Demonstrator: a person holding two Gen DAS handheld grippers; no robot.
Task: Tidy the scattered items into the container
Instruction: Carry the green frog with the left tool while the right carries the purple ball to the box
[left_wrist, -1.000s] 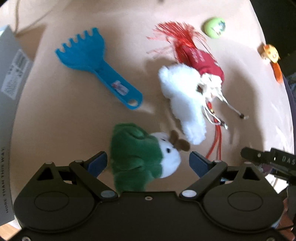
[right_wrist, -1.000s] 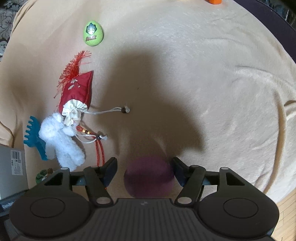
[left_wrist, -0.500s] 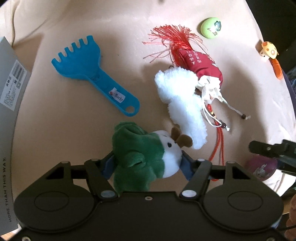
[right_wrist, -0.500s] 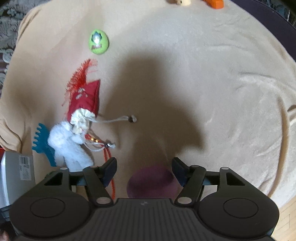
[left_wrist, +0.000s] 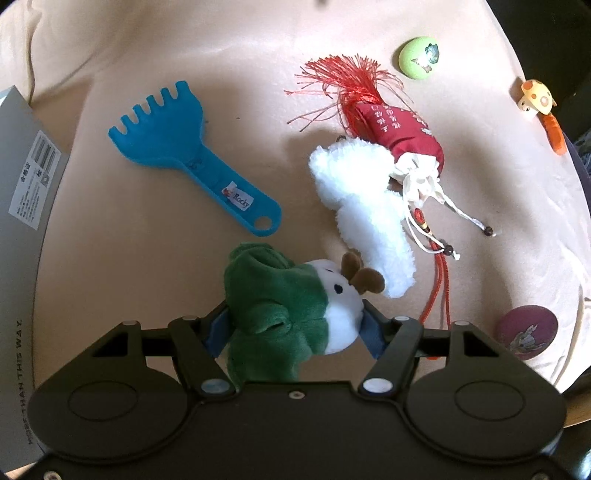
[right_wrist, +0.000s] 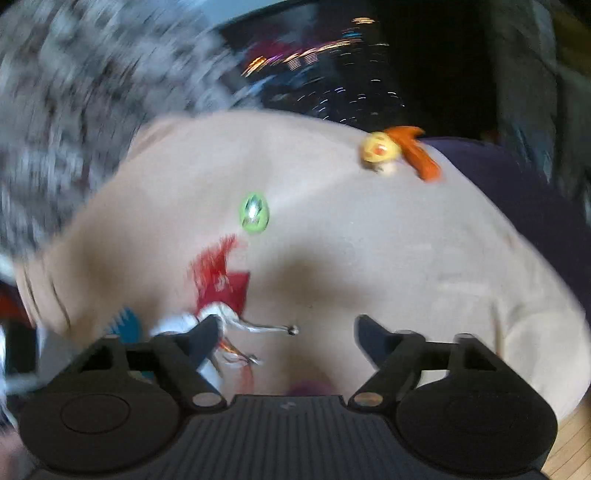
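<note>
Moved since half a second back: right gripper (right_wrist: 286, 326) lifts off the purple ball (left_wrist: 526, 331), jaws opening, nothing between them; view blurred.

Box (left_wrist: 22, 206): grey, far left edge; presumably the container.
Blanket (left_wrist: 184, 44): beige, soft, creased.
Left gripper (left_wrist: 293, 326): pads clamped on green plush (left_wrist: 273, 314), near centre. Risk: squashy body slips out on lifting.
White plush (left_wrist: 364, 206): touches green plush's antlers; may drag.
Rake (left_wrist: 184, 155): left, loose.
Red pouch (left_wrist: 399, 129): cords could snag.
Green ball (left_wrist: 419, 57), mushroom (left_wrist: 535, 98): far right; may roll off.
</note>
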